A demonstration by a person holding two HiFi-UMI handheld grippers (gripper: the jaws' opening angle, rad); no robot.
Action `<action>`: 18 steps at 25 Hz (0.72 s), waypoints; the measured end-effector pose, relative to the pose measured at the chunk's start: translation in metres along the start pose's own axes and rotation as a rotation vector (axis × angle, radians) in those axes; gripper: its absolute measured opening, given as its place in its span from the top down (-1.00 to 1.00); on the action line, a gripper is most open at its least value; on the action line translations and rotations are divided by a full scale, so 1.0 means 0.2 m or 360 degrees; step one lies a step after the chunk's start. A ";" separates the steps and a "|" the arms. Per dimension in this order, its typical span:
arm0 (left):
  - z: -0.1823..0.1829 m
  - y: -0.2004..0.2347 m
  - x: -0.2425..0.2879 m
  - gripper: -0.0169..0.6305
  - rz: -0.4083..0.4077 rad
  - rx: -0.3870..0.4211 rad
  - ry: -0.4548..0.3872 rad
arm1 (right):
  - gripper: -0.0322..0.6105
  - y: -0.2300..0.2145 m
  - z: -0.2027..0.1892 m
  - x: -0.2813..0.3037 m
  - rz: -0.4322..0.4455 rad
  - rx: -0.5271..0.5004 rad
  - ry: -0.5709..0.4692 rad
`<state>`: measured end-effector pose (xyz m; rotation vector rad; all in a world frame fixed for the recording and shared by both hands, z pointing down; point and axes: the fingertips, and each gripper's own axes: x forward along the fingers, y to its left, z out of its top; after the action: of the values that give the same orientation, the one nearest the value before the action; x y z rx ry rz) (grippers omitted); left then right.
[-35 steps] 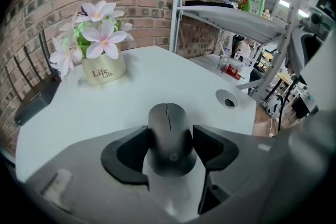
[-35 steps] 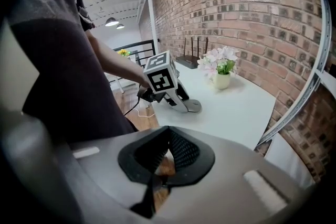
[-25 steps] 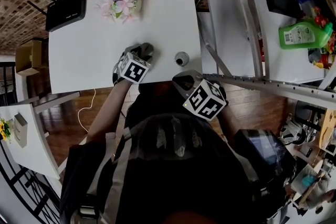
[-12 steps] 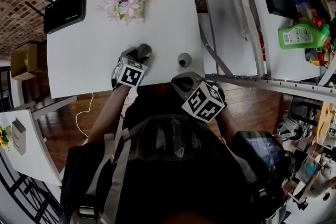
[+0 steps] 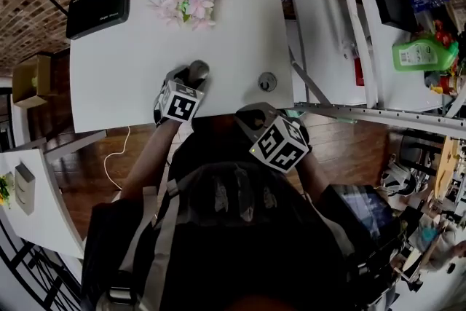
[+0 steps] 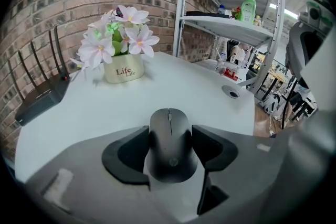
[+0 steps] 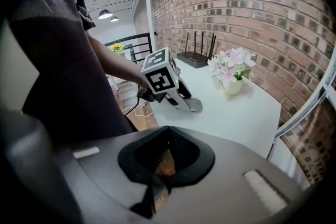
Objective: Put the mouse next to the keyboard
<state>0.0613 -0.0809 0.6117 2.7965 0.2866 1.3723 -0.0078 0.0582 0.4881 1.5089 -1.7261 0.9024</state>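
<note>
The left tool (image 5: 195, 73) reaches forward over the near edge of the table (image 5: 109, 76), pointing steeply down, its marker cube (image 5: 180, 100) facing up. The bare left forearm (image 5: 149, 156) stretches out behind it. Its jaws have just been closing a little and now press both sides of the mouse (image 6: 170, 144) between them. The right tool (image 5: 251, 114) hangs close to the torso, short of the table edge, angled down, with its jaws together and nothing between them.
</note>
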 end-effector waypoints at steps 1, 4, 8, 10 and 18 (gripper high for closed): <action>-0.01 0.01 -0.01 0.14 0.0007 -0.0004 -0.0008 | 0.88 0.01 0.01 0.01 0.0007 -0.0005 -0.0001; -0.03 0.03 -0.03 0.14 0.0031 -0.0026 -0.0011 | 0.88 0.03 0.03 0.02 0.0035 -0.0039 0.0001; -0.06 0.07 -0.05 0.13 0.0092 -0.0064 -0.0005 | 0.88 0.01 0.01 0.01 0.0052 -0.0048 -0.0031; -0.06 0.08 -0.06 0.13 0.0127 -0.0090 -0.0008 | 0.88 0.00 0.00 0.01 0.0063 -0.0048 -0.0054; -0.14 0.16 -0.10 0.13 0.0278 -0.0172 0.0095 | 0.88 -0.04 -0.12 -0.05 0.0092 -0.0065 -0.0120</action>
<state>0.0328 -0.1180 0.6171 2.7507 -0.0319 1.4583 0.0031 0.0828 0.4931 1.4907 -1.8396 0.8441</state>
